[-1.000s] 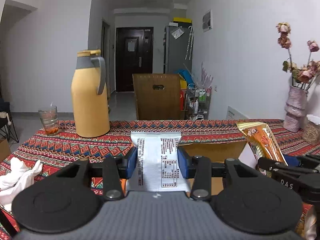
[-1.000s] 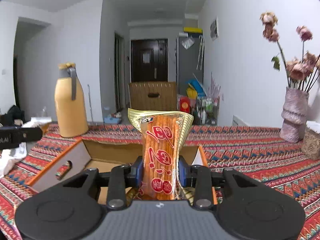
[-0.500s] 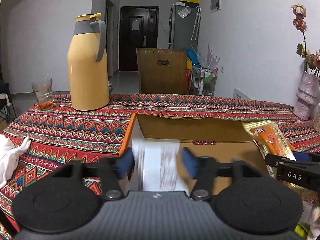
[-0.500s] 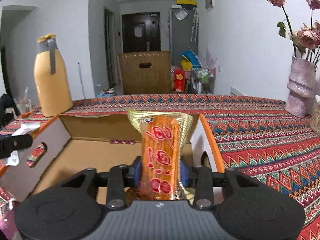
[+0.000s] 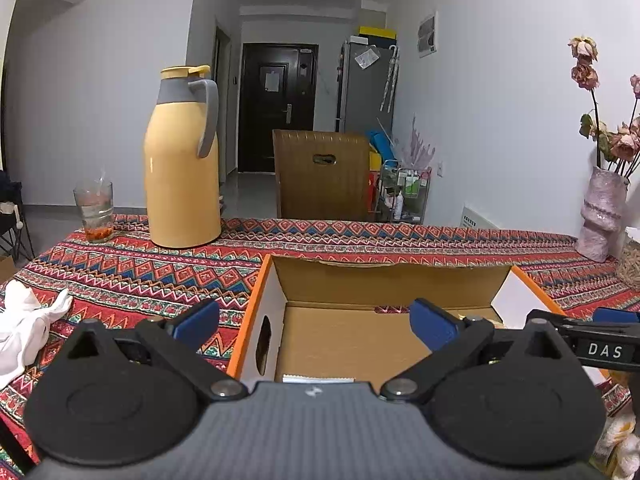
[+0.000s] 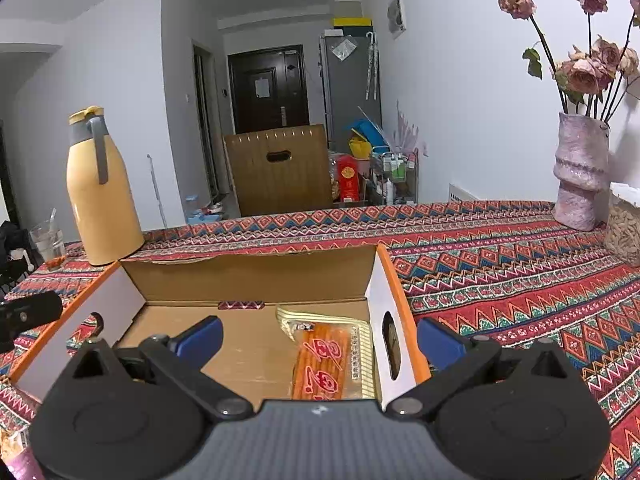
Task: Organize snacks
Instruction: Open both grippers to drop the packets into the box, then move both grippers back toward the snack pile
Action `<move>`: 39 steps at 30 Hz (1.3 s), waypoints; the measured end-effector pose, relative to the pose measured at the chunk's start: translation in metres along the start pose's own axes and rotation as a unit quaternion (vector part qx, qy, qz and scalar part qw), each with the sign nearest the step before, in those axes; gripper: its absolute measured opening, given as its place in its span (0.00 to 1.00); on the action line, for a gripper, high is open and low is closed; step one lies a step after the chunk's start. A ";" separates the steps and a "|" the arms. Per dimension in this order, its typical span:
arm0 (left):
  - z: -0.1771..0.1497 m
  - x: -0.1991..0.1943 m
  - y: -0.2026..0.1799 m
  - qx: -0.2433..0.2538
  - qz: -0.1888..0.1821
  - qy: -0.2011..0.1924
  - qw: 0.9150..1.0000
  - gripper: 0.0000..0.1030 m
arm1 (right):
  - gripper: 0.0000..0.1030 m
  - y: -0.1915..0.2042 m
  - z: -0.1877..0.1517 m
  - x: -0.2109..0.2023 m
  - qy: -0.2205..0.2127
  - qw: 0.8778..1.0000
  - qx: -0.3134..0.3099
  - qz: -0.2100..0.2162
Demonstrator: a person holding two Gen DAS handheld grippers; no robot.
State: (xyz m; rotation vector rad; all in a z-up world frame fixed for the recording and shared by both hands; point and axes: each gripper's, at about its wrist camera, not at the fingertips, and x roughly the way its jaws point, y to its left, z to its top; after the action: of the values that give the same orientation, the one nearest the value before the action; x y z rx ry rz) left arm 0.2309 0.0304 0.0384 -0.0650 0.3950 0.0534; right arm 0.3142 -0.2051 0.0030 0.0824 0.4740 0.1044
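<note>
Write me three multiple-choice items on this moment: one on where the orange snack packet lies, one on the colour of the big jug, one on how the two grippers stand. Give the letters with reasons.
1. Where is the orange snack packet?
A. Inside the cardboard box, by its right wall
B. On the tablecloth beside the vase
C. Between the right gripper's fingers

2. What colour is the jug's body?
A. Blue
B. Yellow
C. White

3. How do the left gripper and right gripper stand?
A. Both shut on packets
B. Left open, right shut
C. Both open, holding nothing

Answers:
1 A: the packet lies flat on the box floor next to the right wall, clear of the fingers.
2 B: the body is yellow, with a grey collar and handle.
3 C: in each wrist view the blue pads stand wide apart with nothing between them.
</note>
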 end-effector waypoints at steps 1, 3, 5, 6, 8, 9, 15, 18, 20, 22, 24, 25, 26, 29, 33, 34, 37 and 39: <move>0.001 -0.002 0.000 -0.002 0.001 -0.001 1.000 1.00 | 1.00 0.000 0.001 -0.002 -0.004 1.000 0.001 0.001; 0.005 -0.008 0.001 -0.004 0.004 -0.007 1.000 1.00 | 1.00 0.000 0.005 -0.009 -0.012 1.000 0.004 0.000; 0.010 -0.017 0.001 -0.006 0.004 -0.014 1.000 1.00 | 1.00 -0.001 0.010 -0.020 -0.025 1.000 0.005 0.005; 0.013 -0.021 0.001 -0.007 0.003 -0.018 1.000 1.00 | 1.00 -0.001 0.013 -0.027 -0.033 0.999 0.005 0.007; 0.017 -0.031 0.001 -0.008 0.003 -0.025 1.000 1.00 | 1.00 0.000 0.017 -0.039 -0.046 0.999 0.006 0.011; 0.018 -0.035 0.001 -0.008 0.003 -0.028 1.000 1.00 | 1.00 0.000 0.019 -0.045 -0.051 0.999 0.004 0.014; 0.015 -0.064 0.005 -0.004 0.005 -0.035 0.999 1.00 | 1.00 0.000 0.015 -0.081 -0.066 0.997 -0.007 0.025; 0.009 -0.084 0.009 -0.003 0.004 -0.036 0.999 1.00 | 1.00 -0.002 0.006 -0.101 -0.067 0.997 -0.013 0.029; 0.003 -0.099 0.012 0.000 0.005 -0.038 0.999 1.00 | 1.00 -0.004 -0.002 -0.113 -0.065 0.997 -0.017 0.032; -0.004 -0.113 0.015 0.000 0.006 -0.039 0.999 1.00 | 1.00 -0.007 -0.011 -0.126 -0.063 0.997 -0.020 0.032; -0.012 -0.126 0.018 0.000 0.006 -0.037 0.999 1.00 | 1.00 -0.011 -0.020 -0.138 -0.059 0.998 -0.020 0.032; -0.017 -0.132 0.020 -0.001 0.006 -0.035 0.999 1.00 | 1.00 -0.013 -0.024 -0.143 -0.057 0.998 -0.020 0.031; -0.022 -0.137 0.021 -0.002 0.007 -0.032 0.999 1.00 | 1.00 -0.014 -0.029 -0.148 -0.056 0.998 -0.020 0.031; -0.038 -0.150 0.026 -0.007 0.012 -0.019 1.000 1.00 | 1.00 -0.019 -0.043 -0.165 -0.051 0.998 -0.019 0.030; -0.059 -0.165 0.034 -0.020 0.012 -0.004 1.000 1.00 | 1.00 -0.023 -0.061 -0.181 -0.041 0.998 -0.020 0.030; -0.064 -0.167 0.035 -0.023 0.013 0.000 1.000 1.00 | 1.00 -0.024 -0.066 -0.185 -0.037 0.999 -0.020 0.030; -0.079 -0.174 0.038 -0.027 0.016 0.014 0.999 1.00 | 1.00 -0.025 -0.082 -0.192 -0.021 0.999 -0.018 0.032; -0.087 -0.179 0.039 -0.026 0.015 0.023 0.999 1.00 | 1.00 -0.024 -0.093 -0.195 -0.009 0.999 -0.018 0.035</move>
State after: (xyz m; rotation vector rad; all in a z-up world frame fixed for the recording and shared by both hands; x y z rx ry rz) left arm 0.0304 0.0562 0.0255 -0.1122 0.4412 0.0924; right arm 0.1006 -0.2476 0.0062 0.0647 0.4517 0.1800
